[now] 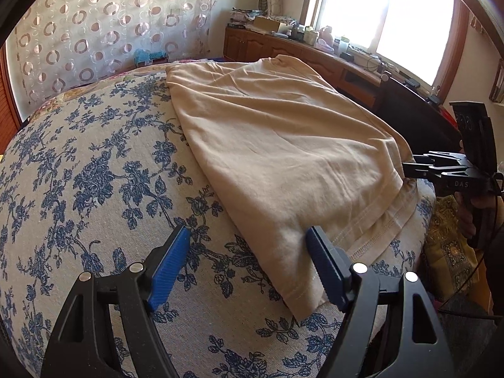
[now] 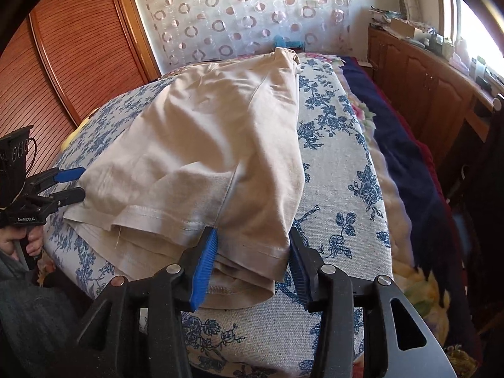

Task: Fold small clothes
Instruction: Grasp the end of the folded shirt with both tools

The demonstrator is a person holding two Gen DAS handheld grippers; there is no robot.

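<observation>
Two black grippers with blue ribbed pads work at the near hem of a beige cotton garment [image 1: 277,145], folded over on a blue-flowered grey bed cover [image 1: 94,163]. The left gripper [image 1: 249,261] stands wide at the garment's near left corner, its right pad over the cloth, pressing on nothing. The right gripper [image 2: 252,258] is partly open, straddling the near right corner, the pads not visibly pinching it.

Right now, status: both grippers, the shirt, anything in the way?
Left gripper open at the near hem corner. Right gripper open, straddling the other hem corner, pads not pressing. Beige shirt folded lengthwise on the floral cover. Nothing in the way.
</observation>
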